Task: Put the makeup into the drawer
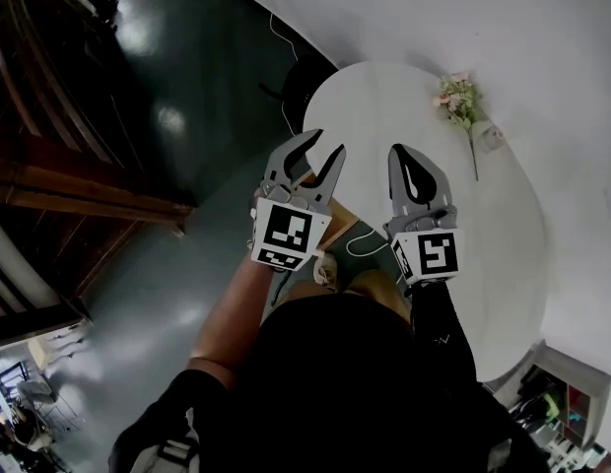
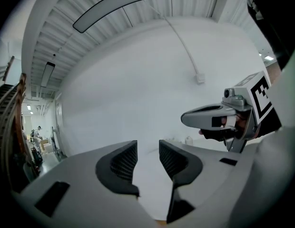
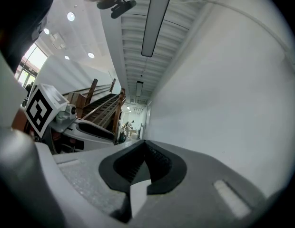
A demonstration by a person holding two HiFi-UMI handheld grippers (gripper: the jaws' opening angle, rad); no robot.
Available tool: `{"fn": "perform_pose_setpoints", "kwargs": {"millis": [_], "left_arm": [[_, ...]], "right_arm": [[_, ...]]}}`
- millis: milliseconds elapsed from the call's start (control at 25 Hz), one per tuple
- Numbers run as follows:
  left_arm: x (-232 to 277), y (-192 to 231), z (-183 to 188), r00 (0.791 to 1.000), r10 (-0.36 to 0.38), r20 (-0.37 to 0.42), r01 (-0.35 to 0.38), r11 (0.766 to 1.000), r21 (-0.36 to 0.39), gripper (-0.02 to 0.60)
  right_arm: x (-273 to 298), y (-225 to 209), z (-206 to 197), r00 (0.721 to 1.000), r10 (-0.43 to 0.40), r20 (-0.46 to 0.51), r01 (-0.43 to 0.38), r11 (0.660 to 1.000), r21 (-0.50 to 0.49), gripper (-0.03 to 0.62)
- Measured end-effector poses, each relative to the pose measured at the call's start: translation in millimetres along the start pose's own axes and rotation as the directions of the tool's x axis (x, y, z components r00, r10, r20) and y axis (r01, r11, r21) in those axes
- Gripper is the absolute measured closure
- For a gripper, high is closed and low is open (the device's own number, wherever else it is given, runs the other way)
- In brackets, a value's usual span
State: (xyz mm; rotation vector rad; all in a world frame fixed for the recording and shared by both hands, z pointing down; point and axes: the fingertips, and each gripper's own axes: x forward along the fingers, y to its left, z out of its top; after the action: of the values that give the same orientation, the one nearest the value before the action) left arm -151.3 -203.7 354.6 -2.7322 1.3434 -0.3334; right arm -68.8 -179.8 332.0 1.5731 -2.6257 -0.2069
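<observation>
Left gripper (image 1: 327, 146): mine, grey with black ribbed pads; jaws apart, nothing between them.
Right gripper (image 1: 402, 152): same build; jaws together at the tips, empty.
Makeup and drawer: I can make out neither in any view; a brown wooden piece (image 1: 330, 220) below my grippers is too hidden to name.
Head view only: round white table (image 1: 522, 225); pink-and-green flower sprig (image 1: 459, 101) lying near its edge; glossy dark grey floor (image 1: 187, 97).
Left gripper view only: white cable running down to a small wall box (image 2: 200, 78).
Right gripper view only: round ceiling spotlights (image 3: 70, 16).
Both gripper views: brown wooden staircase (image 3: 102, 103), small distant people beyond it.
Writing: none readable; only black-and-white square marker cubes (image 1: 289, 233).
Room: plain white wall (image 2: 138, 80), ribbed ceiling, long strip light (image 3: 156, 18).
</observation>
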Motion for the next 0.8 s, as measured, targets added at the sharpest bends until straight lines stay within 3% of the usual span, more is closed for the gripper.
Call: {"fn": "perform_pose_setpoints", "kwargs": {"millis": [120, 200, 400, 800], "left_arm": [[-0.2, -0.7, 0.3, 1.000, 0.019, 0.011, -0.019, 1.000, -0.001, 0.440], [-2.1, 2.1, 1.6, 0.998, 0.050, 0.027, -0.050, 0.999, 0.003, 0.569], [-6.6, 6.8, 4.0, 0.996, 0.074, 0.043, -0.073, 0.997, -0.029, 0.572], [-4.6, 3.1, 0.7, 0.997, 0.063, 0.033, -0.062, 0.998, -0.018, 0.572]], "right_arm": [[-2.5, -0.1, -1.7, 1.000, 0.000, -0.002, 0.000, 1.000, 0.002, 0.589], [-4.2, 0.1, -2.2, 1.000, 0.001, -0.005, -0.001, 1.000, 0.006, 0.589], [-7.0, 3.3, -1.5, 1.000, 0.023, -0.002, -0.023, 1.000, 0.021, 0.589], [-7.9, 1.3, -8.2, 1.000, 0.007, -0.020, -0.006, 0.999, 0.045, 0.589]]}}
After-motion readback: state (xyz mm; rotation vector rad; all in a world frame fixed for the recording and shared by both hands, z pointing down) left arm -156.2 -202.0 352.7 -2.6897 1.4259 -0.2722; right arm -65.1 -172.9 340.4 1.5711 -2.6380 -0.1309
